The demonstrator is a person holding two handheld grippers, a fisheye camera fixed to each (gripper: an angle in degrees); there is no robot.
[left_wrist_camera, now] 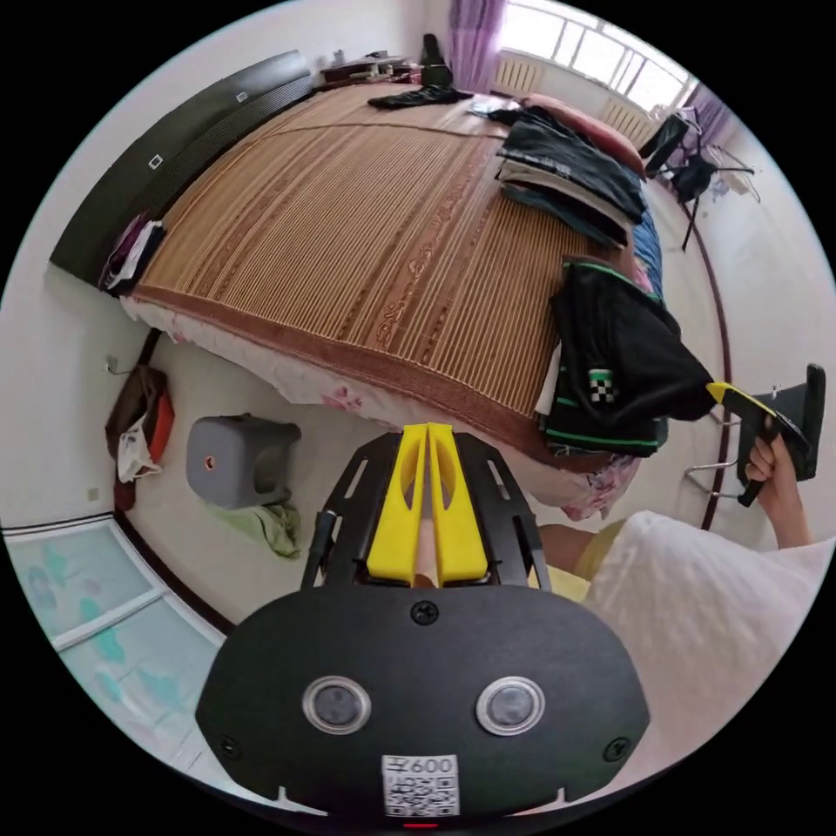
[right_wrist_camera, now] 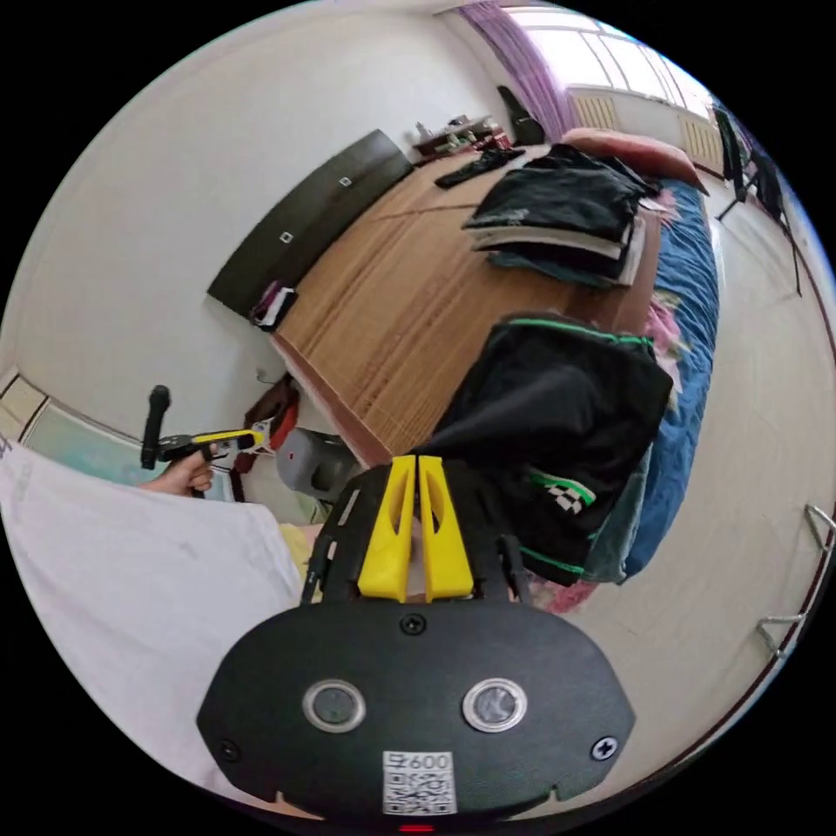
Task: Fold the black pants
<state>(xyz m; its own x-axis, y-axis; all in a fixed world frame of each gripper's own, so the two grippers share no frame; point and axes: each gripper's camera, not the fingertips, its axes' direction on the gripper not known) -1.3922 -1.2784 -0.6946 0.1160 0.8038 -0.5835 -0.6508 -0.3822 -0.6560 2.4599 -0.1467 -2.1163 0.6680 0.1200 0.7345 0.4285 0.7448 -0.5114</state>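
Left claw (left_wrist_camera: 427,428): yellow jaws closed together, nothing between them, held in the air above the floor near the bed's edge. In the right gripper view the same claw (right_wrist_camera: 248,435) sits in a hand (right_wrist_camera: 187,475) at the far left, clear of all cloth.

Right claw (right_wrist_camera: 415,461): jaws closed, tips meeting at a corner of the black pants (right_wrist_camera: 557,409). In the left gripper view this claw (left_wrist_camera: 721,394) pinches a stretched-out point of the black pants (left_wrist_camera: 623,348), so the fabric is gripped.

Black pants: bunched pile with green piping and a small checkered patch, at the bed's corner, on top of other folded garments.

Bed (left_wrist_camera: 348,235): brown woven mat. Stack of folded dark clothes (left_wrist_camera: 566,174) farther along the same edge.

Floor: grey plastic stool (left_wrist_camera: 239,457).
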